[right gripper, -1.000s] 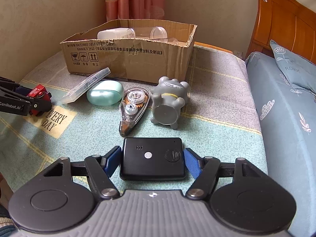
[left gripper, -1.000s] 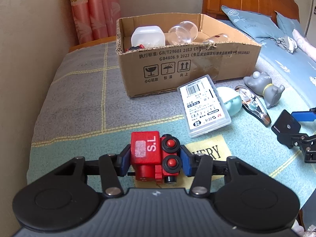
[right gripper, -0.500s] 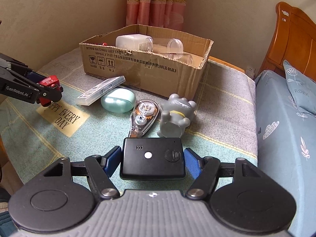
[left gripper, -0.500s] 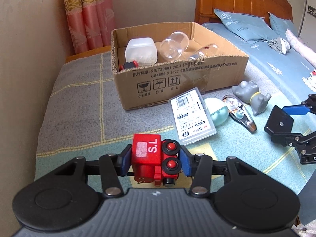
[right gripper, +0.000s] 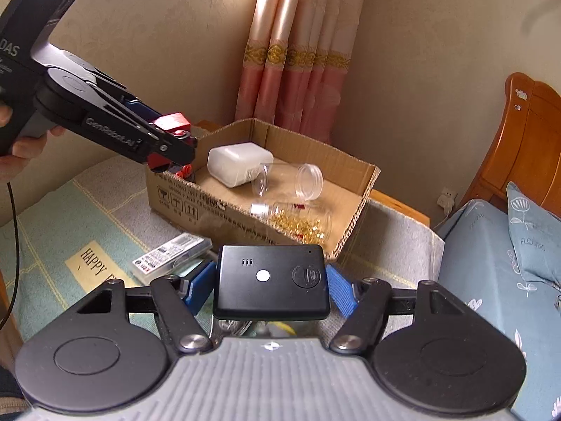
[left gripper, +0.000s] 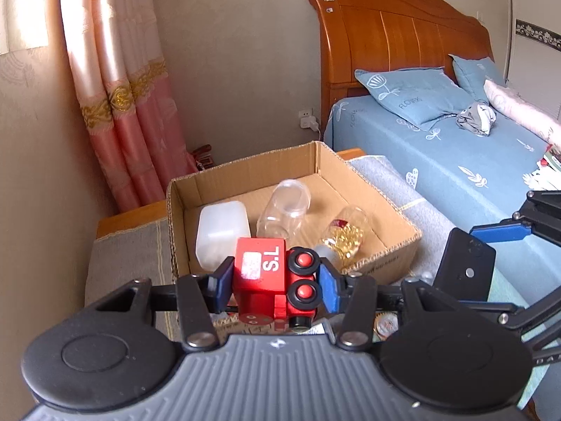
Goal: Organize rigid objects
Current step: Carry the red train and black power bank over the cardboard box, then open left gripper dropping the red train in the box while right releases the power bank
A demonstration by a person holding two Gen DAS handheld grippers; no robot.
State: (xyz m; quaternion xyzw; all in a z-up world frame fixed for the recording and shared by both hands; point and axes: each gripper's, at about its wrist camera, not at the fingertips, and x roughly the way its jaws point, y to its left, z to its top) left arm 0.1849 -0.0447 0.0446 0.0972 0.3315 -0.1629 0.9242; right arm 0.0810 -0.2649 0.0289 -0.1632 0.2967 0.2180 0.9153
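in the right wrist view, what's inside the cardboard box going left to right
red toy train held at the left corner by the left gripper → white plastic container → clear empty jar lying on its side. The bottle of gold beads lies nearer the front wall, below the jar.

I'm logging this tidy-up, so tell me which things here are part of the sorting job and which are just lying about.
Part of the job:
left gripper holding the red toy train
right gripper holding the black device
cardboard box with the white container, clear jar and bead bottle
flat plastic case

Just lying about:
curtain
pillow
headboard
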